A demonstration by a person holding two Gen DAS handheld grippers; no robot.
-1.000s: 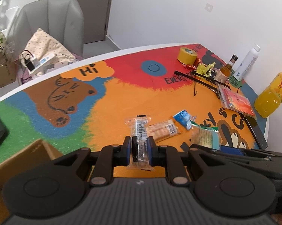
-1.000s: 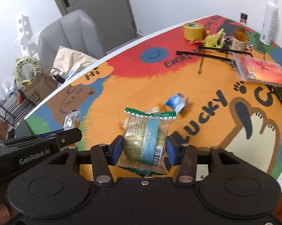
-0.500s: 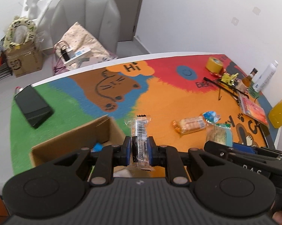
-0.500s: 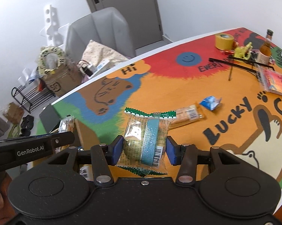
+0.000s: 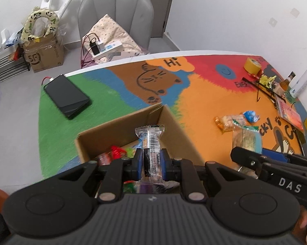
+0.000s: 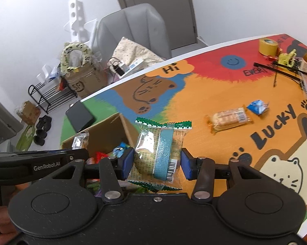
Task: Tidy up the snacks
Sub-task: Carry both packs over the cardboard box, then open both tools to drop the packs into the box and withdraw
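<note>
L jaws nearly shut on slim clear packet (image 5: 151, 143), R jaws wider on cake packet (image 6: 158, 149)

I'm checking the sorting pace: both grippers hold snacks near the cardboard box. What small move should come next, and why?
Probably open the left gripper to drop its narrow clear-wrapped snack bar: it already hangs over the open brown cardboard box, where other snacks lie. The right gripper, clamping the green-edged pastry packet, seems to sit at the box's edge and likely needs to shift further over it first.
</note>
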